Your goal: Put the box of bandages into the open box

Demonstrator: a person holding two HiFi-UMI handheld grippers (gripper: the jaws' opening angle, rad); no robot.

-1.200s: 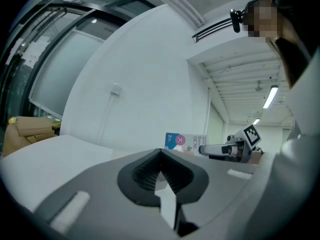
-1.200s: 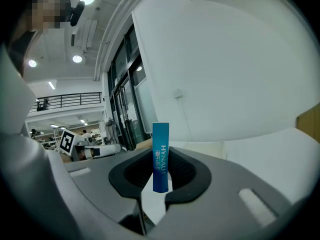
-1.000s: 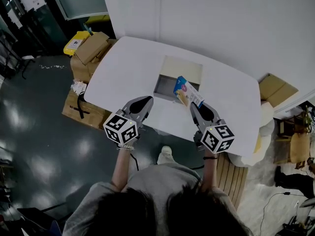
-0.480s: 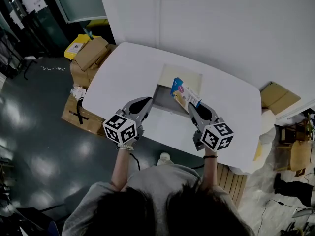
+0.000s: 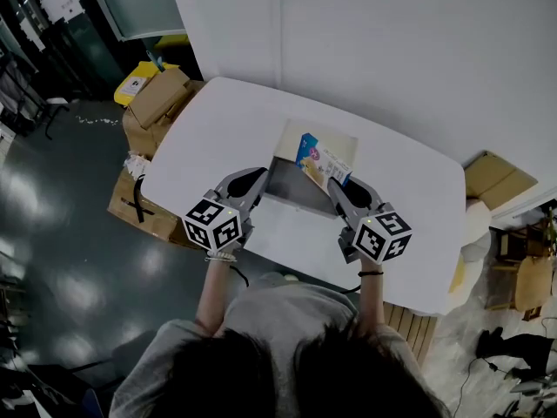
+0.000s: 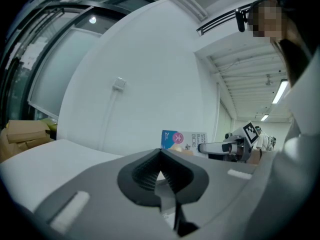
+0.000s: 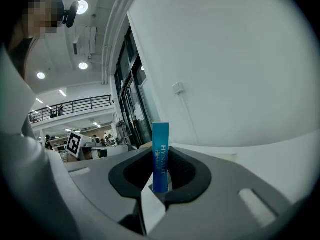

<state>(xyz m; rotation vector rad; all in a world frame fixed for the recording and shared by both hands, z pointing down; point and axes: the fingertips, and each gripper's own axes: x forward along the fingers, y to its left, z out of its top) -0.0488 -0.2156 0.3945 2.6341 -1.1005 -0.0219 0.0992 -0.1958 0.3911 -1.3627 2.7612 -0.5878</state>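
- The right gripper (image 5: 336,186) is pinching the box of bandages (image 5: 320,162) by one narrow edge. In the right gripper view the blue edge stands upright between the pads.
- The left gripper (image 5: 258,176) has its jaws pressed together on nothing. Its tips sit near the front left corner of the open box (image 5: 324,134).
- The box of bandages hangs tilted over the right part of the open box, above the opening and not yet down inside it.
- Risk one, as I judge it: the grip is on a thin edge only, so the carton may swing or slip between the pads if it is jolted on the way down.
- Risk two: the carton sits close to the right-hand wall. Lowered at this slant, a corner could catch the rim and leave it propped there, or tipped out onto the table (image 5: 218,120).
- Risk three: letting go too high — the light carton could bounce or land on end.
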